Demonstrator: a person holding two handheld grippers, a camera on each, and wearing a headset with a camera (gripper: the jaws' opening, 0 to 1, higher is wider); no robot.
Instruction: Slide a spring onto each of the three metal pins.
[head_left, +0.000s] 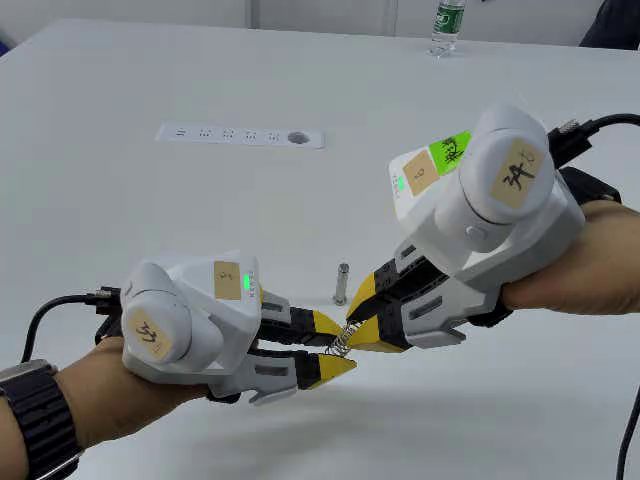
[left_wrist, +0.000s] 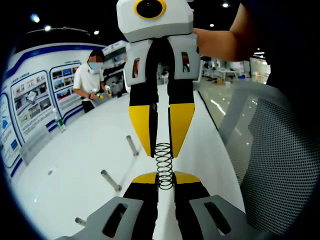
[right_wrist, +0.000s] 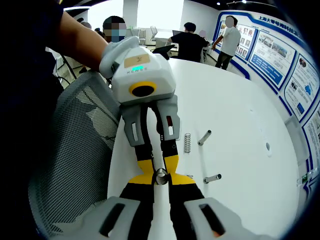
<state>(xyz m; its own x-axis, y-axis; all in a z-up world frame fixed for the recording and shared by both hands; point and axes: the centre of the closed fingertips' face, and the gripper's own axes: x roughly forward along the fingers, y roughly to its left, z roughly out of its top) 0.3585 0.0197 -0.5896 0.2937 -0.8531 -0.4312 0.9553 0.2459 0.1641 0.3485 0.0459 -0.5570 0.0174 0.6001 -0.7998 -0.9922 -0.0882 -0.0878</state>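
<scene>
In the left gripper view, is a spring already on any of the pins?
No, all three pins are bare, and the spring is held clear of them.

Power strip (head_left: 240, 135), water bottle (head_left: 447, 25)

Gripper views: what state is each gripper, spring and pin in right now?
right gripper: shut on the held spring.
left gripper: jaws either side of the held spring's other end, grip unclear.
held spring: on no pin yet.
loose spring: lying on the table, free.
far pin: bare.
middle pin: bare.
near pin: bare.
</scene>
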